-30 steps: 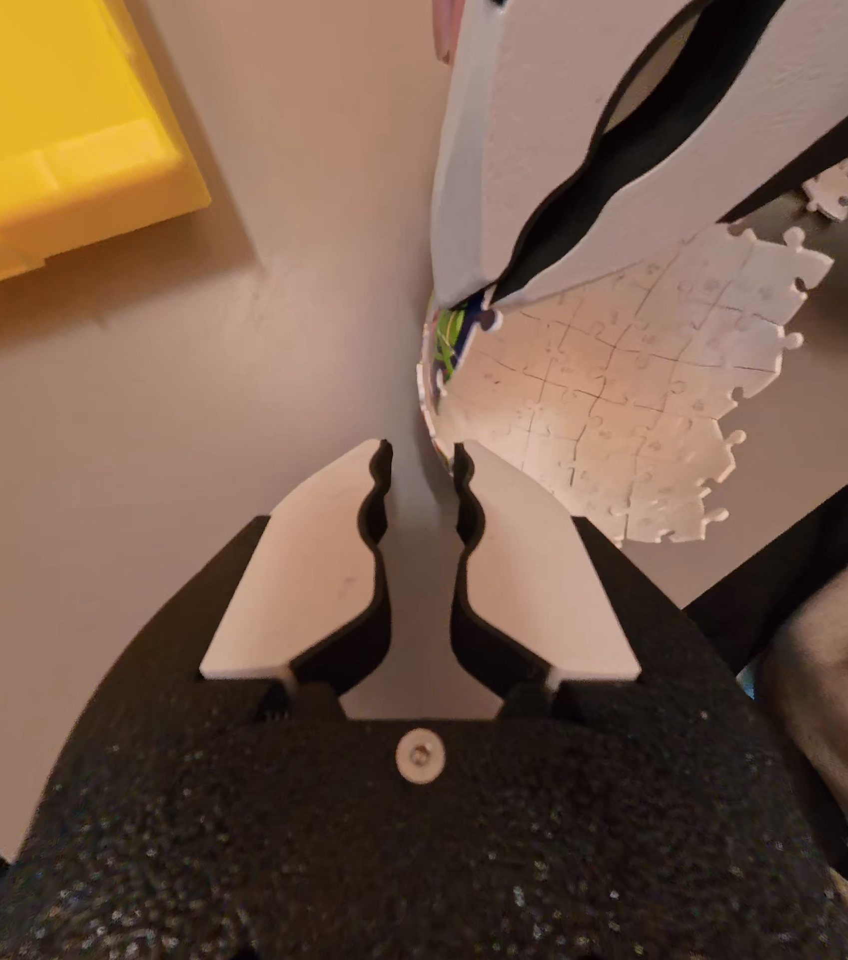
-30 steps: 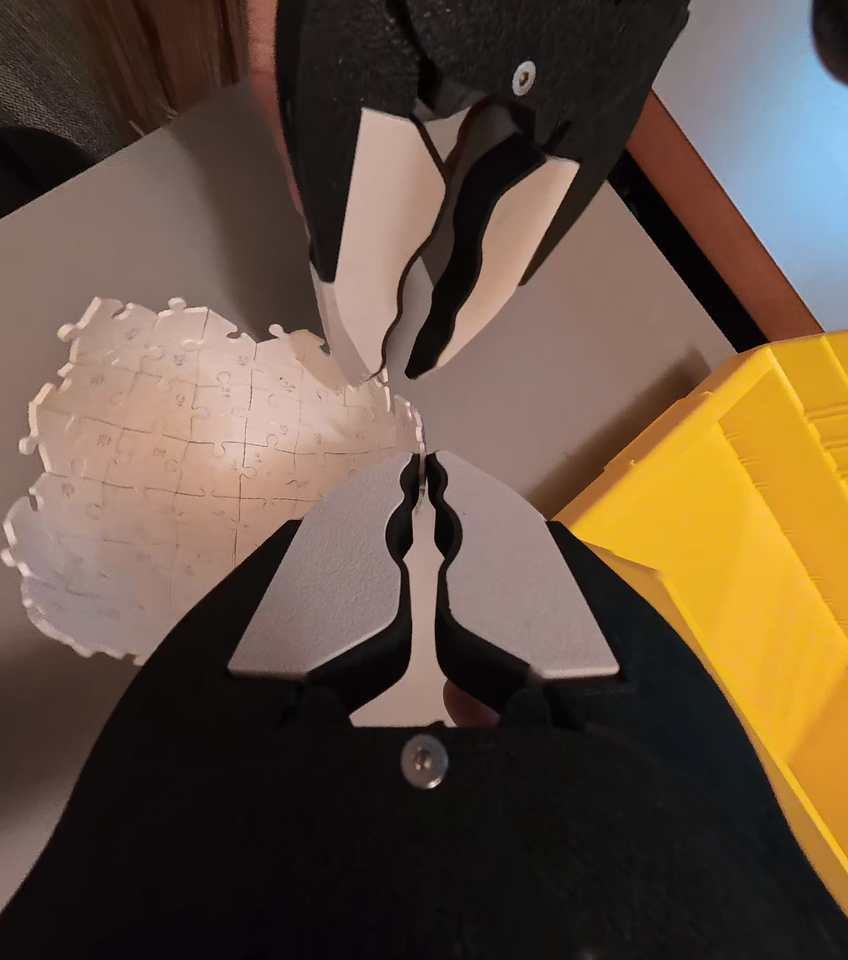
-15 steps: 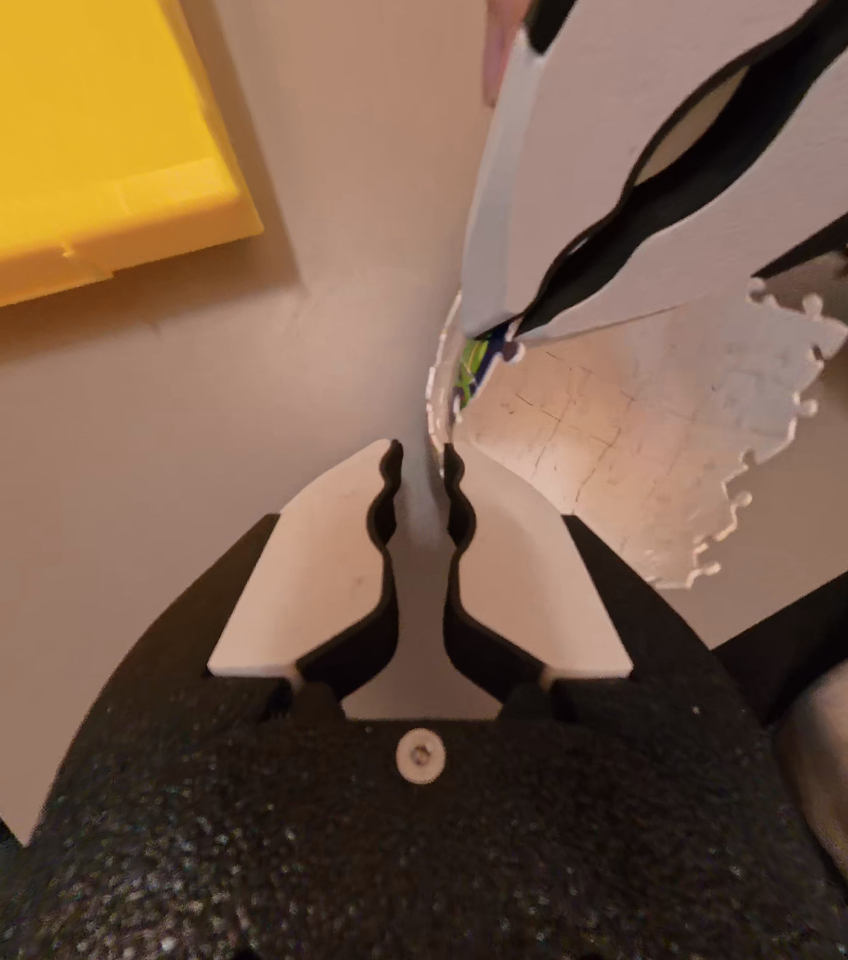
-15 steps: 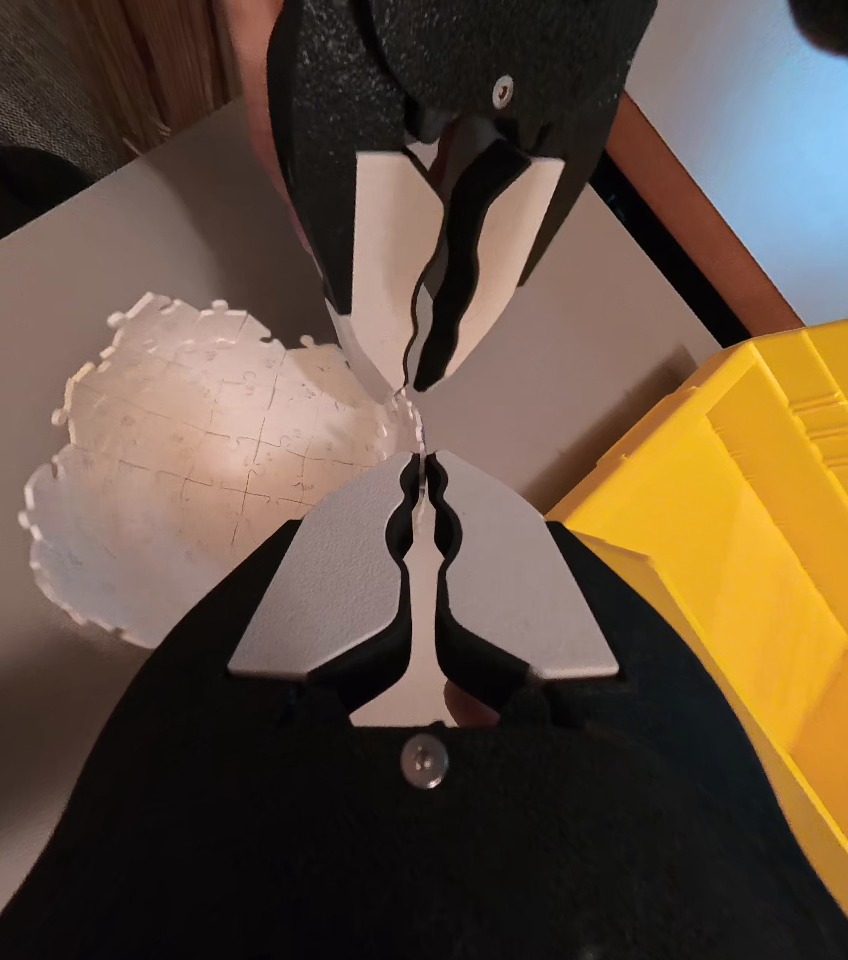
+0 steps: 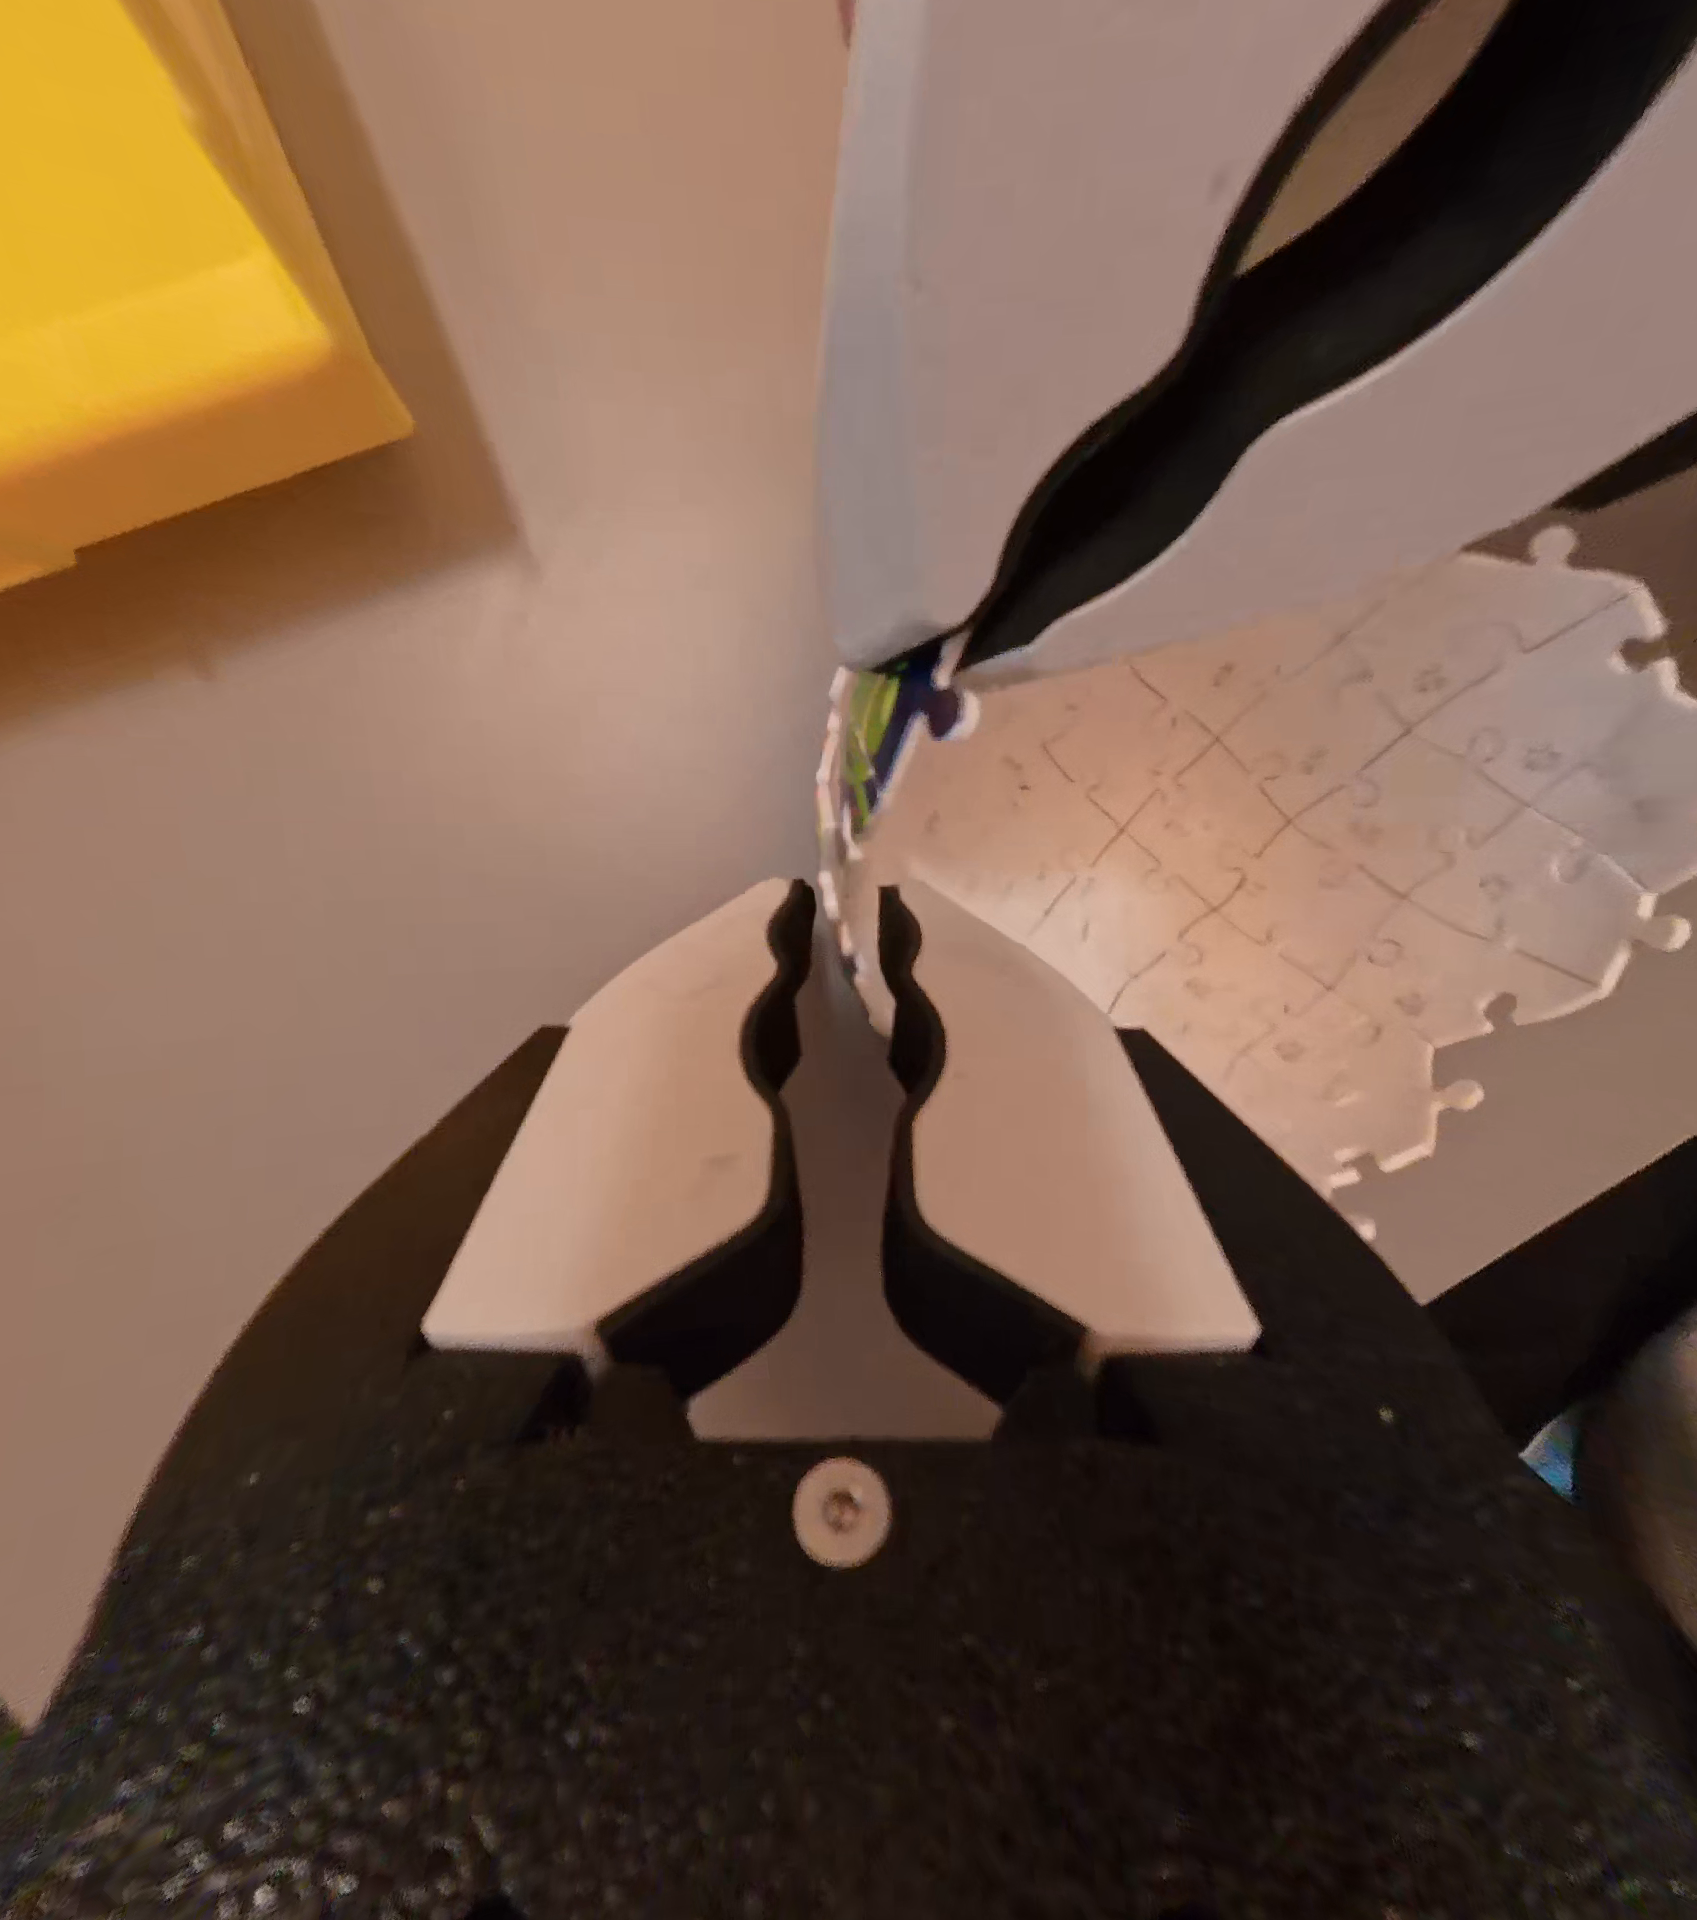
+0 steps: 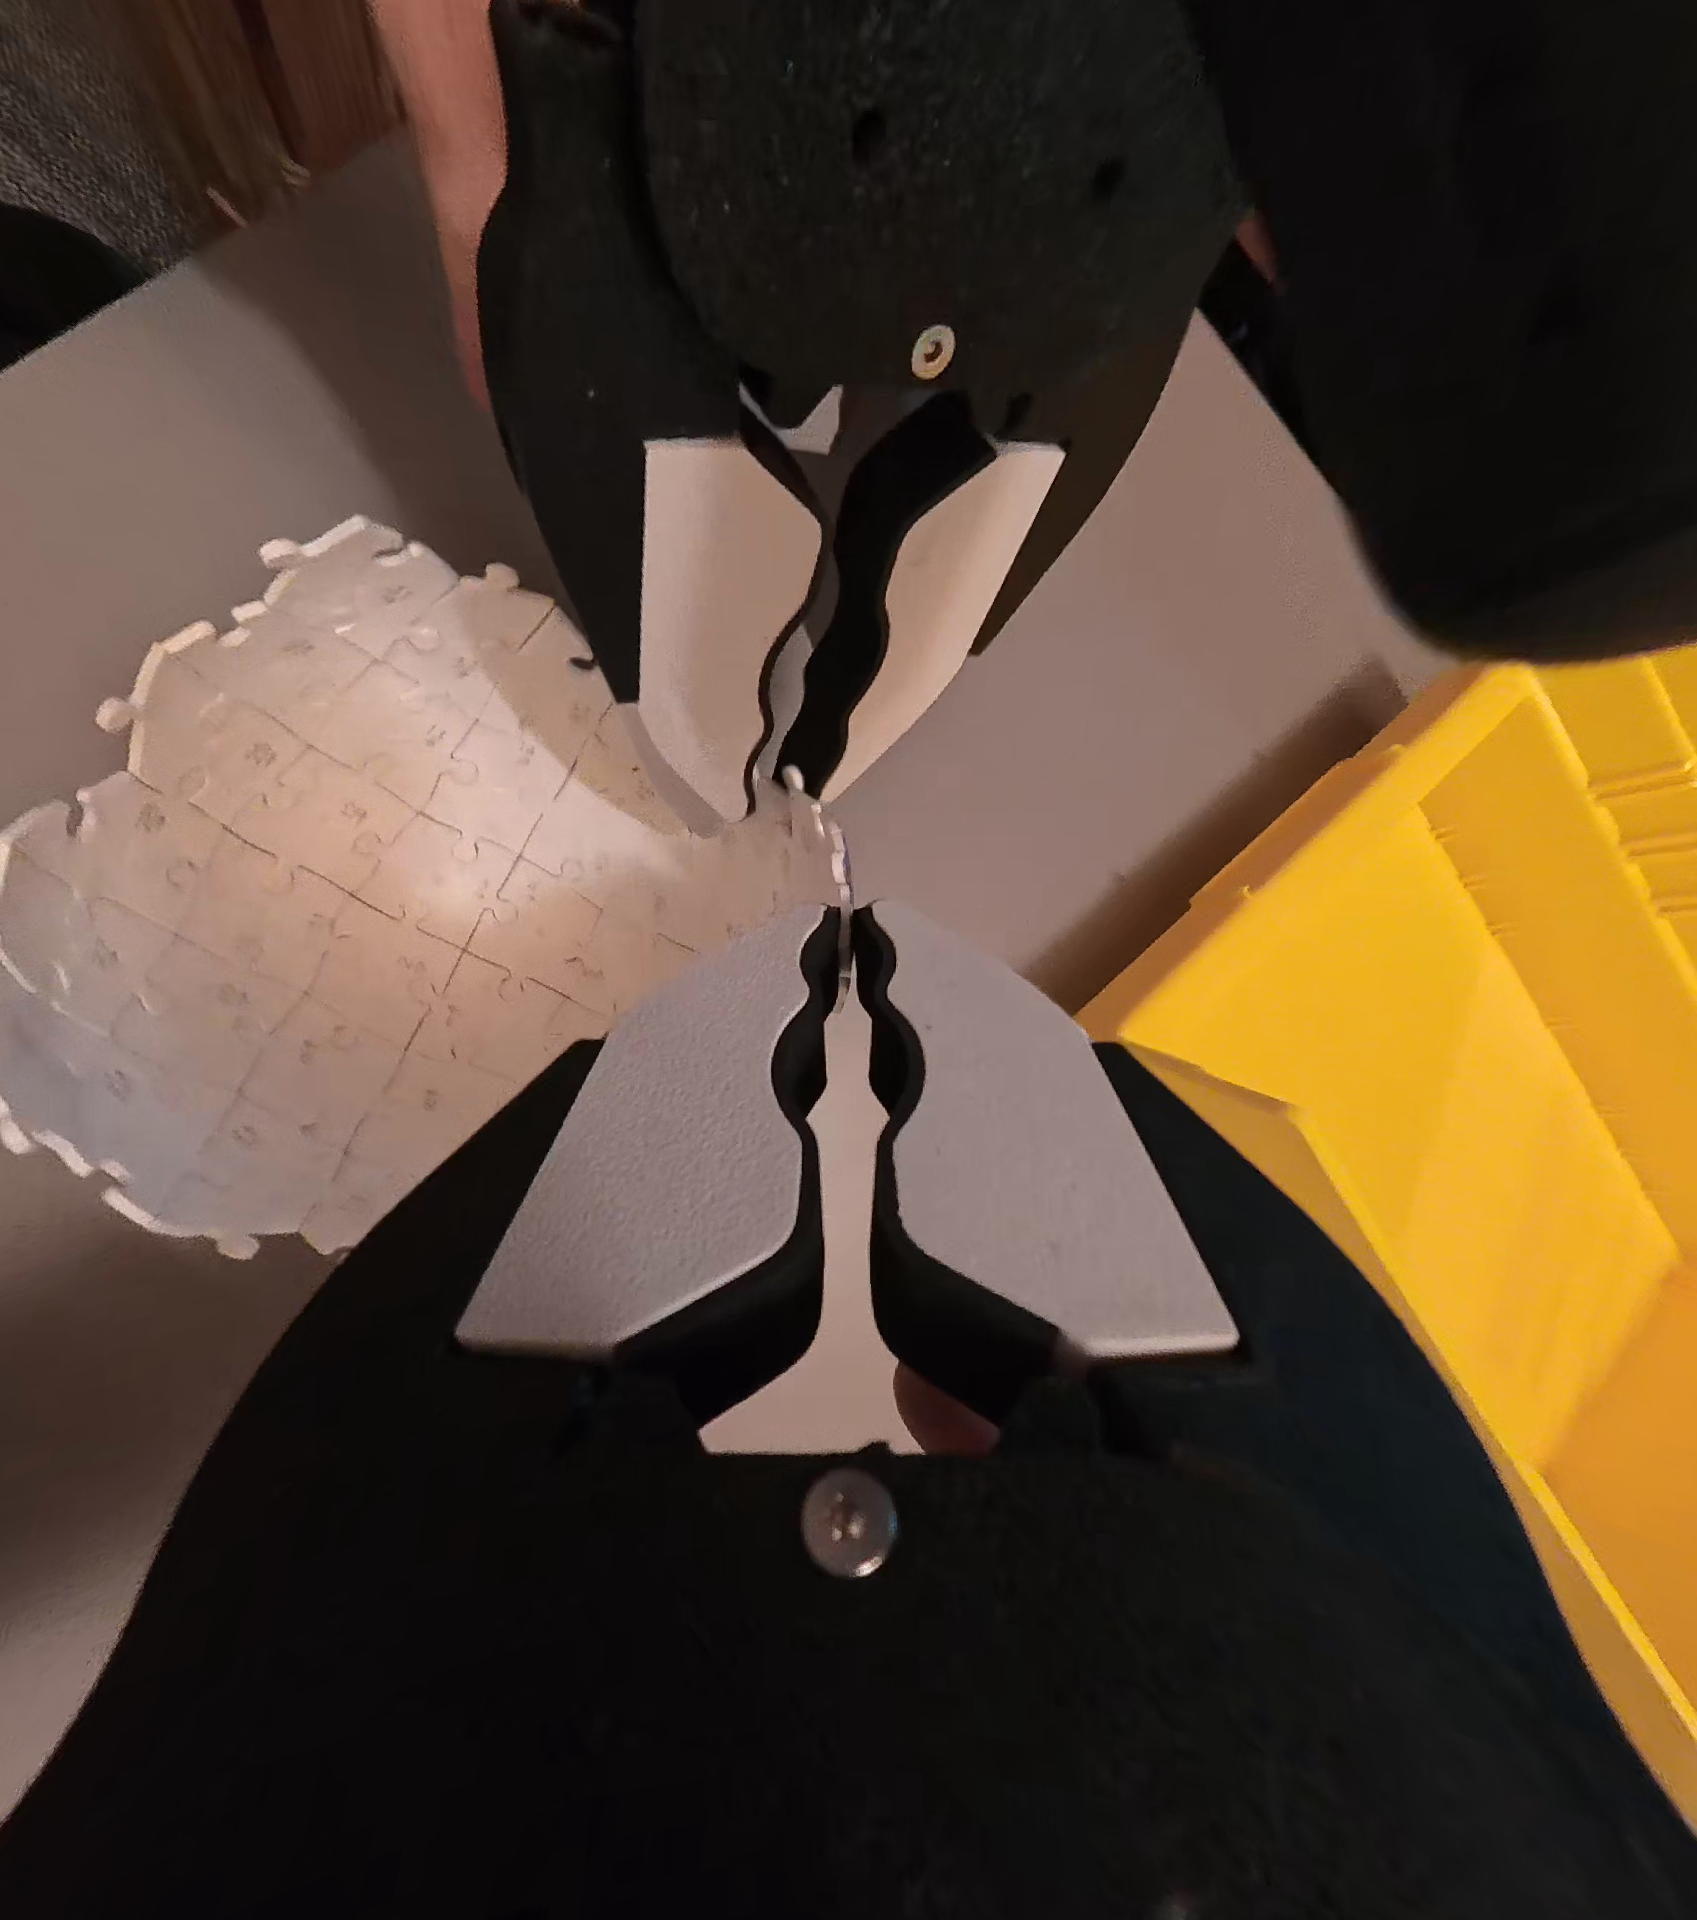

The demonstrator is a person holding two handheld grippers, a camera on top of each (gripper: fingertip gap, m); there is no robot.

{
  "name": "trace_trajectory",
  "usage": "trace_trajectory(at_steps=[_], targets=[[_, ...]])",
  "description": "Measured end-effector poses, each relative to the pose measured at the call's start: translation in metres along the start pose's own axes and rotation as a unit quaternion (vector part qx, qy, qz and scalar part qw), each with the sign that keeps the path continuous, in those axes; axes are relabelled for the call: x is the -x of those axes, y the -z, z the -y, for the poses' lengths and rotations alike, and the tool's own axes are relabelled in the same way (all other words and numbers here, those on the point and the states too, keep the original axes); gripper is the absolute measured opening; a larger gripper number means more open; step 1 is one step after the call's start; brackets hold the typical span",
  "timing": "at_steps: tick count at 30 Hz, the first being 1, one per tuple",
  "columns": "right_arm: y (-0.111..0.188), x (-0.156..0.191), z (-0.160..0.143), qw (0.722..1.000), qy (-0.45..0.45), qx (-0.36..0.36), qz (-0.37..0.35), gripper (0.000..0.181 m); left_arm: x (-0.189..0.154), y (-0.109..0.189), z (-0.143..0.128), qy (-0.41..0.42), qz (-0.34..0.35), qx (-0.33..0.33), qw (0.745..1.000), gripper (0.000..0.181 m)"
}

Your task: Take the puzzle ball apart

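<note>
The puzzle ball point(image 5: 1343, 883) is an open shell of joined pieces, white inside and coloured outside, resting on the table; it also shows in the right wrist view point(image 6: 356, 935). My left gripper point(image 5: 844, 920) is shut on the shell's rim, which stands edge-on between its fingertips. My right gripper point(image 6: 839, 930) is shut on the same rim a short way along. Each gripper shows from the front in the other's view: the right gripper point(image 5: 948, 660) pinches the rim just beyond my left one, and the left gripper point(image 6: 784, 781) pinches it just beyond my right one.
A yellow plastic bin point(image 5: 96, 364) stands on the beige table point(image 5: 304, 935), close beside the right gripper in the right wrist view point(image 6: 1446, 1039). The table's dark edge point(image 5: 1550, 1247) runs near the shell. A person's hand point(image 6: 449, 208) shows behind the left gripper. My hands' fingertips stand some 6 cm from each other.
My left gripper's jaws have narrowed and closed on the shell's rim. The left gripper has moved in closer to the right one, and the shell has turned a little between them.
</note>
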State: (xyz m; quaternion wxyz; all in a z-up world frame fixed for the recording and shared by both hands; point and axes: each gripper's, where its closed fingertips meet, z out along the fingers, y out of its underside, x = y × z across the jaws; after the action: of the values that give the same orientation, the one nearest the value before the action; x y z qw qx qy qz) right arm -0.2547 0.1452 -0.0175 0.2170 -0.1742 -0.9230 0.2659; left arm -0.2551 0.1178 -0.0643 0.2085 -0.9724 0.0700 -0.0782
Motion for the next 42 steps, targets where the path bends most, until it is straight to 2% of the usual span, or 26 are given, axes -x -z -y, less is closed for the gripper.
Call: trace_trajectory(at_steps=[5, 15, 22, 42], targets=[[0.0, -0.002, -0.007, 1.0, -0.007, 0.011, -0.004, 0.003, -0.001, -0.002, 0.01, 0.003, -0.024, -0.032, 0.999, 0.011], [0.001, -0.006, -0.011, 0.999, -0.03, 0.001, -0.012, 0.002, 0.003, -0.004, 0.01, -0.02, -0.018, -0.026, 0.999, 0.01], [0.003, -0.011, -0.012, 0.999, -0.044, 0.001, -0.023, 0.003, 0.004, -0.006, 0.012, -0.039, -0.012, -0.03, 0.999, 0.017], [0.001, -0.011, -0.017, 0.997, -0.07, 0.013, -0.029, 0.003, 0.01, -0.002, 0.015, -0.013, -0.021, -0.048, 0.999, 0.01]])
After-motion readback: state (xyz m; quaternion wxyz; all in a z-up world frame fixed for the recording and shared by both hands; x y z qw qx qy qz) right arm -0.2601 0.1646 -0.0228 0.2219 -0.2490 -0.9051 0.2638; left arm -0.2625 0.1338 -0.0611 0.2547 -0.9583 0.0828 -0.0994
